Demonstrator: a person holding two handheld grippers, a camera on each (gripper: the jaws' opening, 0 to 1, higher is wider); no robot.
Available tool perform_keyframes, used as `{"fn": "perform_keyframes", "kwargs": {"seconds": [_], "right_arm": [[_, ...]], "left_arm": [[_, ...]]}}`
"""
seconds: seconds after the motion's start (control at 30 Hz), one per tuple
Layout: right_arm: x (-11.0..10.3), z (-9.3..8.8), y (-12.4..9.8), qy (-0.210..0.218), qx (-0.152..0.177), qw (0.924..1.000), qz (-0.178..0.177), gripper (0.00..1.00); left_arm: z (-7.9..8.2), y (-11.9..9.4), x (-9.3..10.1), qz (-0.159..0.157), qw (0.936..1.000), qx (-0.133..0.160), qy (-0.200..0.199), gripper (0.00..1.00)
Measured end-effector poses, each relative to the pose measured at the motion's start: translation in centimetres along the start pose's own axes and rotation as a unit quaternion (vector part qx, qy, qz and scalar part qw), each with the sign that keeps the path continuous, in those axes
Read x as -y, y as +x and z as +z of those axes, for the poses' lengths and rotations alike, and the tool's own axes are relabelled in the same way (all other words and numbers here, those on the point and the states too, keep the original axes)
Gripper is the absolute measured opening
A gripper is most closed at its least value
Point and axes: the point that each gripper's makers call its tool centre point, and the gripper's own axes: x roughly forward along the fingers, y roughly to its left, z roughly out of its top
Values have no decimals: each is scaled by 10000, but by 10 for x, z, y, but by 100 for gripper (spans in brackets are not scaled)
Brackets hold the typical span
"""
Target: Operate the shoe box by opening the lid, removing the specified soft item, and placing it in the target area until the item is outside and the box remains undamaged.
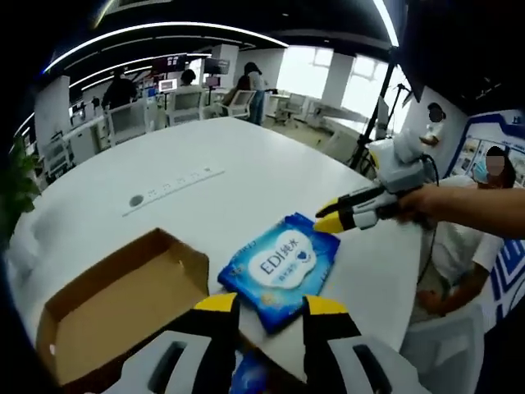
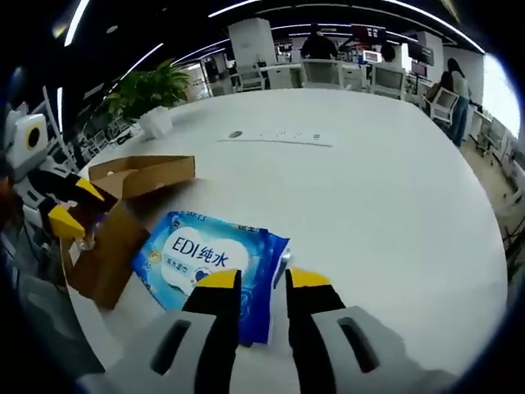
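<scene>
Resting flat on the round white table (image 1: 246, 176), the blue soft wipes pack (image 1: 280, 267) lies outside the open brown cardboard shoe box (image 1: 115, 304), at its 3 o'clock. We see our left hand-held gripper (image 1: 271, 305) parted above the box and our right hand-held gripper (image 2: 262, 277) parted at the pack's edge.

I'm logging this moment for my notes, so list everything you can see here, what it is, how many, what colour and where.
Wet wipes pack: one, blue with white label, lying flat on the table beside the box.
Cardboard box: one, brown, open, at the table edge.
Table: one, white, round-edged, carrying the pack and the box.
Power strip: one, white, set in the table's middle.
Potted plant: one, green in a white pot, on the table's far edge.
Chairs and desks: several, white, behind the table.
People: a few, standing in the background.
Left gripper: yellow-tipped, open, over the pack's near edge.
Right gripper: yellow-tipped, open, astride the pack's corner.
</scene>
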Motion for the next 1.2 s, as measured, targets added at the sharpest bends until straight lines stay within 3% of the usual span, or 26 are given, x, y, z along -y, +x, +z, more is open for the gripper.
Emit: {"fn": "perform_keyframes", "kwargs": {"seconds": [0.4,0.87,1.2], "right_arm": [[-13,14,-17,-374,58,9992,126,28],[-68,35,-46,-897,151,9937,648,34],[-113,50,-50,-1484,119,9831,1064,38]], "left_arm": [[-11,-31,-9,-48,9995,227,227,36],[-41,-63,-36,50,9989,144,436,37],[-69,-72,-52,31,9981,27,608,37]]}}
